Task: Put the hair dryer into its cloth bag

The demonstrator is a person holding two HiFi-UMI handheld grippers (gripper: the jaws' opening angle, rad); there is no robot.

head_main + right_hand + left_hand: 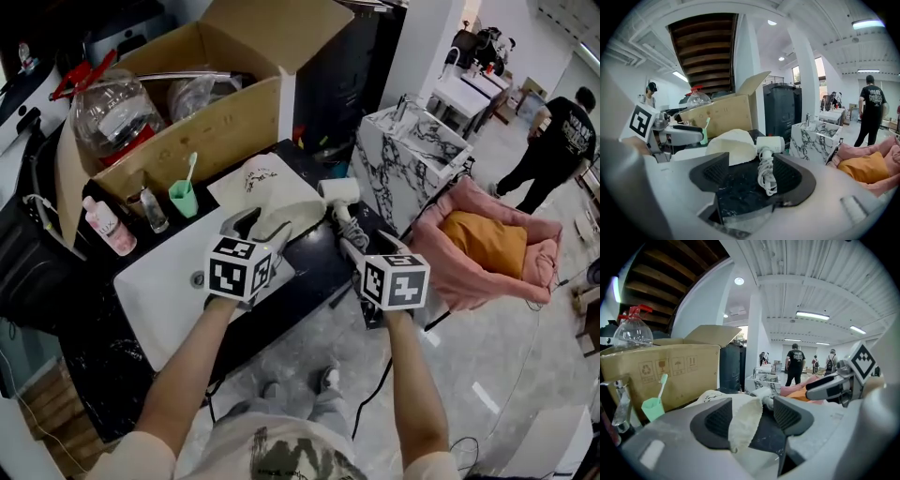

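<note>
Left gripper view first: my left gripper (752, 414) has its jaws released and standing well apart. The pale edge of the cloth bag (743, 423) hangs in the gap, lying against the jaw at frame left and clear of the other.

In the right gripper view, the right gripper (752, 171) is released too, with its jaws wide. Between them lies the handle of the hair dryer (771, 144), its cord (767, 174) wound round it in a tight bundle. The bundle is close by the jaw at frame right, and I cannot tell whether it touches. The dryer's white barrel lies just past the jaw tips. The bag rises as a rounded hump right beside it, toward frame left. Both rest on the dark marbled surface (738, 190).

From the head view, my two grippers sit side by side at frame centre, with the bag above the left one and the dryer above the right one. A white sink (164, 281) lies to the lower left of the bag. Further out, a green cup (182, 199) holding a toothbrush (190, 169) and a pink bottle (106, 225) stand before an open cardboard box (216, 122) at upper left. A pink pet bed (534, 258) with an orange cushion (487, 242) lies at frame right. A person in black (561, 141) stands at upper right.
</note>
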